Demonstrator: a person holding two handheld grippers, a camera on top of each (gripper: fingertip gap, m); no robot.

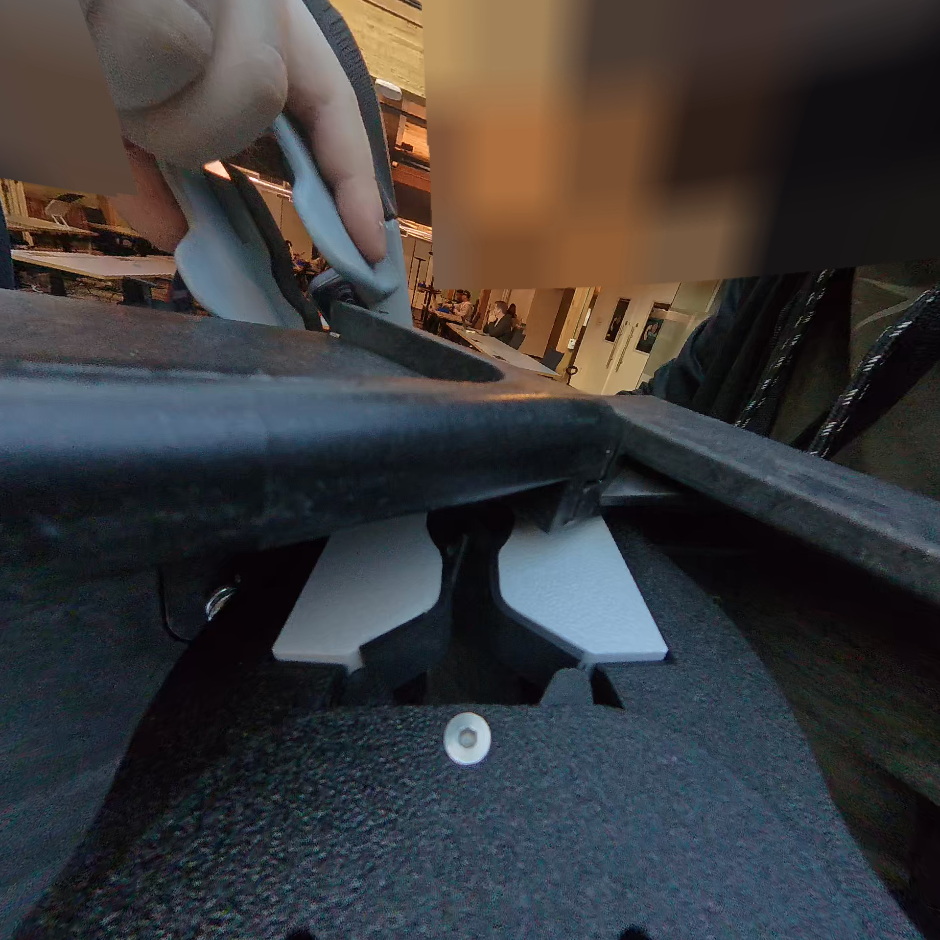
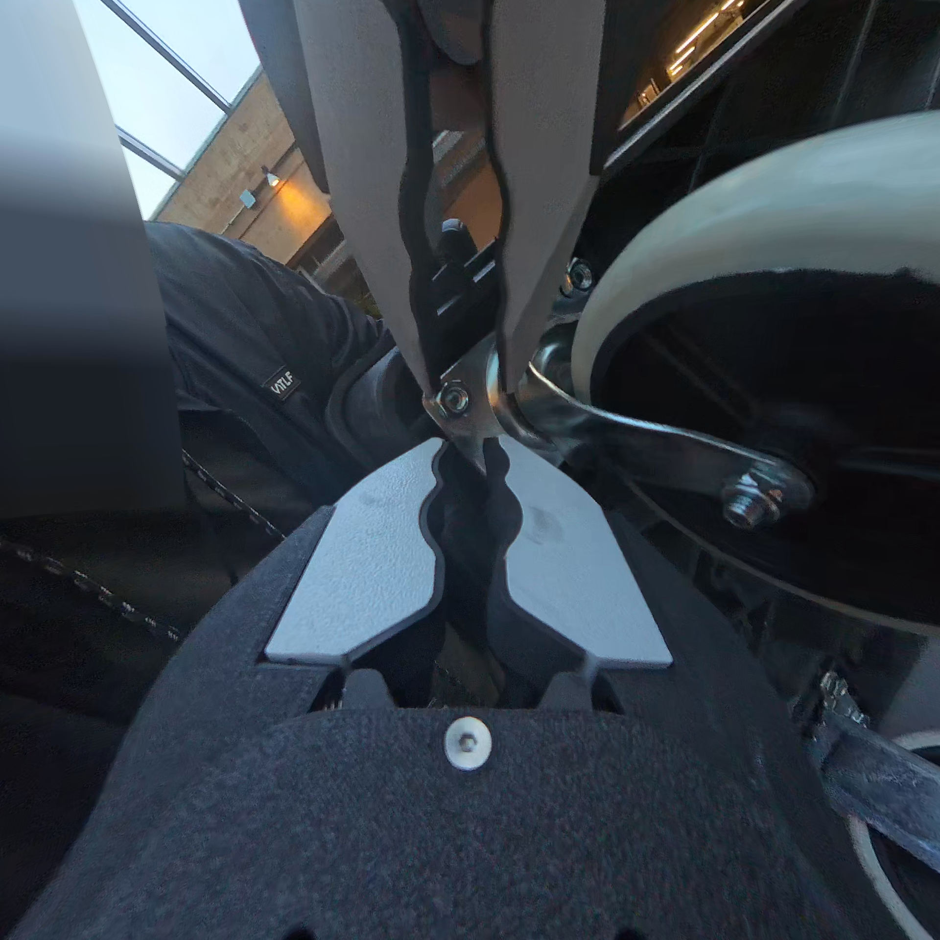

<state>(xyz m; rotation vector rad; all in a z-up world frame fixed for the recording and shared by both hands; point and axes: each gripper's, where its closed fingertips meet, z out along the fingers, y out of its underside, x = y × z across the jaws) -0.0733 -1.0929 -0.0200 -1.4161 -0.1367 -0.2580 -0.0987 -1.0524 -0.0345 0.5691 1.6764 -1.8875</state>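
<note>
In the right wrist view a caster with a white wheel (image 2: 712,213) and a shiny metal fork (image 2: 636,437) fills the right side. My right gripper (image 2: 470,452) is closed on the fork's pointed end. My left gripper (image 2: 465,391) comes down from above, its grey fingers (image 2: 366,254) pressed against both sides of the bracket's nut (image 2: 455,399). In the left wrist view my left gripper (image 1: 473,519) reaches under a black beam (image 1: 305,432) that hides its tips. A hand (image 1: 203,76) holds the right gripper's grey fingers (image 1: 224,264) beyond the beam.
A second black bar (image 1: 763,473) runs off to the right. Black-and-white cords (image 1: 875,351) hang over a person's dark jacket (image 2: 244,315). Tables with seated people (image 1: 498,320) stand far back. A brick wall with a lamp (image 2: 274,178) shows above. My hands' fingertips stand some 6 cm from each other.
</note>
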